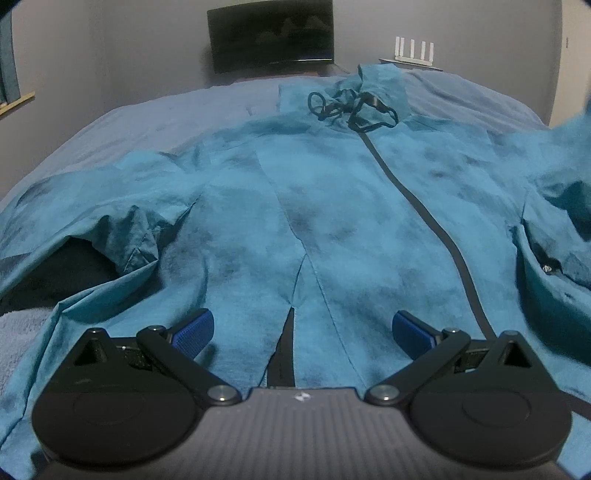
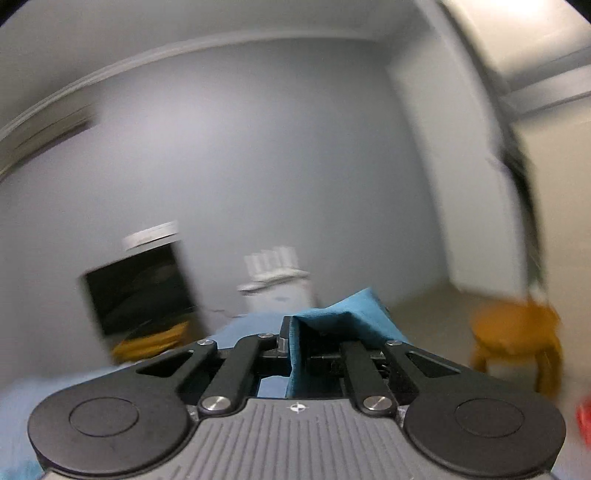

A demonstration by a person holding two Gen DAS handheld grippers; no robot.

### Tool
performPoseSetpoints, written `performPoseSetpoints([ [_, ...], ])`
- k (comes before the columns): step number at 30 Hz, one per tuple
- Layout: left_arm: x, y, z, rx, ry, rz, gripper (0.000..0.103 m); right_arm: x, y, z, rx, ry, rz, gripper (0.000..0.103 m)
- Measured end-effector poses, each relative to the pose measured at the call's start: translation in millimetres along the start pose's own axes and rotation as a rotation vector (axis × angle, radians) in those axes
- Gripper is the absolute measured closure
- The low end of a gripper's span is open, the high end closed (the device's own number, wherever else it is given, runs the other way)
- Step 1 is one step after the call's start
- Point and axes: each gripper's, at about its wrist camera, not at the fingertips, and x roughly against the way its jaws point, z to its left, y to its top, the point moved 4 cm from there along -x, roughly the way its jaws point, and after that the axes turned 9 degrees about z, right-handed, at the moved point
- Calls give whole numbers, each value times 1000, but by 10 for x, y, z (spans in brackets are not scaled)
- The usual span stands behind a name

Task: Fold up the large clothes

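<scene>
A large teal jacket (image 1: pixel 295 206) lies spread front up on a blue bed, its dark zipper (image 1: pixel 424 214) running up to a hood with black drawcords (image 1: pixel 347 107). My left gripper (image 1: pixel 303 328) is open just above the jacket's lower hem, blue pads (image 1: pixel 194 328) wide apart and empty. The jacket's right sleeve (image 1: pixel 569 173) is raised at the right edge. In the right wrist view my right gripper (image 2: pixel 295 343) is shut on a fold of the teal jacket fabric (image 2: pixel 343 314), held high and tilted toward the wall. That view is motion-blurred.
The blue bedsheet (image 1: pixel 166 118) extends around the jacket. A dark monitor (image 1: pixel 271 33) and a white router (image 1: pixel 413 50) stand behind the bed against the wall. A white towel (image 1: pixel 18 339) lies at the near left. An orange stool (image 2: pixel 517 336) stands on the floor at right.
</scene>
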Motion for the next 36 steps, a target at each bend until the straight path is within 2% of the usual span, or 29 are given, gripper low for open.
performPoseSetpoints([
  [4, -24, -27, 5, -3, -9, 0, 0, 46, -111, 1075, 245, 172, 26, 97],
  [9, -22, -48, 28, 7, -20, -9, 0, -112, -880, 2104, 419, 346, 194, 96],
  [11, -42, -61, 36, 11, -13, -5, 0, -156, -1287, 2381, 451, 390, 279, 83],
  [13, -78, -68, 36, 8, -1, 9, 0, -158, -1676, 2561, 452, 424, 381, 57],
  [15, -131, -85, 23, -4, 8, 34, 0, -98, -1939, 2588, 420, 432, 449, 48],
  [17, -222, -116, -26, -33, 29, 82, 0, -22, -2110, 2438, 344, 417, 496, 41],
  [19, -345, -166, -109, -99, 87, 139, 0, 152, -2217, 2298, 258, 399, 526, 33],
  [22, -405, -213, -201, -163, 143, 142, 0, 387, -2318, 1968, 125, 375, 533, 29],
  [26, -448, -207, -203, -148, 155, 145, 0, 478, -2379, 1407, -55, 370, 549, 27],
  [30, -399, -106, -286, -162, 180, 200, 0, 492, -2406, 1227, -116, 368, 511, 25],
  [31, -330, -37, -330, -159, 173, 166, 0, 485, -2418, 1183, -135, 357, 504, 25],
  [34, 1, 224, -554, -156, 154, -59, 0, 467, -2327, 982, -229, 318, 459, 25],
  [36, 139, 419, -785, -166, 101, -125, 0, 465, -2225, 777, -314, 278, 409, 25],
])
